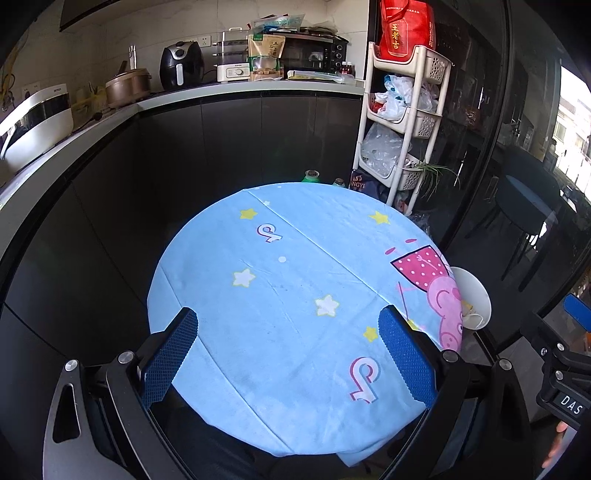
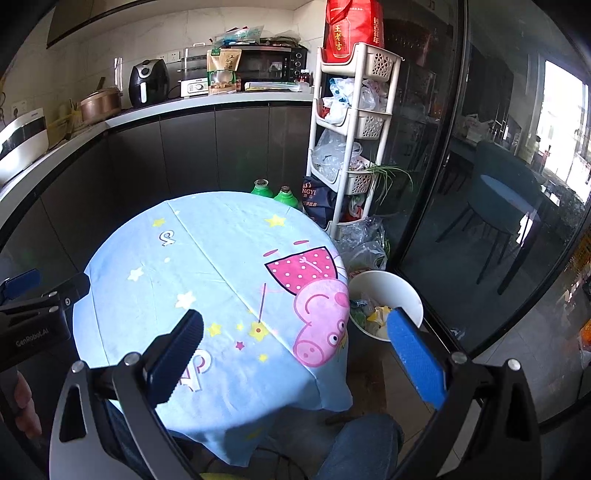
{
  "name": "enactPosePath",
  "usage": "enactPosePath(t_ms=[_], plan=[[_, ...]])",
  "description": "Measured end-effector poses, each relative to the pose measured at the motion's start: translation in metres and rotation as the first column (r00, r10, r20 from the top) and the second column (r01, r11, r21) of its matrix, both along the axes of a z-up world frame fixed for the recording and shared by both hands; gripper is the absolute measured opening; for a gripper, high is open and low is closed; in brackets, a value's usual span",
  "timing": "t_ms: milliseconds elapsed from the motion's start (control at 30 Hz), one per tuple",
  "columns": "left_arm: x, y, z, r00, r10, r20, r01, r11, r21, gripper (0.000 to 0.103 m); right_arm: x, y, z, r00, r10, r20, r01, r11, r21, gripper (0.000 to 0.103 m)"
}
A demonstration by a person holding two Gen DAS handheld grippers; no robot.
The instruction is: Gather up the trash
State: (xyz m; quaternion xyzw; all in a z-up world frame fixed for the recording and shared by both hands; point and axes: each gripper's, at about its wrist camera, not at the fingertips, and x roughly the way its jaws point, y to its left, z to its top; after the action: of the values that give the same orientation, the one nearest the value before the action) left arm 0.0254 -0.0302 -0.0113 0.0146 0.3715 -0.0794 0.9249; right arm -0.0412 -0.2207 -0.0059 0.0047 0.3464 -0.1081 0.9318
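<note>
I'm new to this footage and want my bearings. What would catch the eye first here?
The round table's blue cartoon cloth fills the middle of both views, with a pink pig printed at its right edge. Beside that edge, on the floor, stands a white bin with scraps in it. Behind, a red bag tops a white rack. Both grippers, left and right, hover with jaws open and nothing in them.

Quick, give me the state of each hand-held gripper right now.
Left hand-held gripper: open, holding nothing, above the table cloth.
Right hand-held gripper: open, holding nothing.
</note>
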Motion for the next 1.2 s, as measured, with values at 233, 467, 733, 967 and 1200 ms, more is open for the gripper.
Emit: enactPosePath(t_ms=[233,467,733,967,1200], plan=[[-0.0003,0.0002,-0.0004,1.000,0.001,-0.001,-0.001,1.000,-0.001,0.095,0.0005,0.0008,0.0002,1.000,-0.002,0.000,0.002,1.000,0.002,0.100],[-0.0004,-0.0006,-0.0004,1.000,0.002,-0.003,-0.002,1.000,0.003,0.095,0.0022,-0.0010,0.0005,1.000,0.000,-0.001,0.000,1.000,0.004,0.100],[0.0005,-0.0006,-0.0008,1.000,0.005,-0.006,-0.005,1.000,0.003,0.095,0.0022,-0.0025,-0.0001,1.000,-0.006,0.001,0.006,1.000,0.011,0.100],[0.0002,-0.0014,-0.0012,1.000,0.004,-0.008,-0.004,1.000,0.005,0.095,0.0024,-0.0045,-0.0002,1.000,-0.005,0.000,0.005,1.000,0.012,0.100],[0.0008,-0.0018,-0.0014,1.000,0.004,-0.007,-0.004,1.000,0.005,0.095,0.0031,-0.0082,0.0000,1.000,-0.012,0.005,0.012,1.000,0.019,0.100]])
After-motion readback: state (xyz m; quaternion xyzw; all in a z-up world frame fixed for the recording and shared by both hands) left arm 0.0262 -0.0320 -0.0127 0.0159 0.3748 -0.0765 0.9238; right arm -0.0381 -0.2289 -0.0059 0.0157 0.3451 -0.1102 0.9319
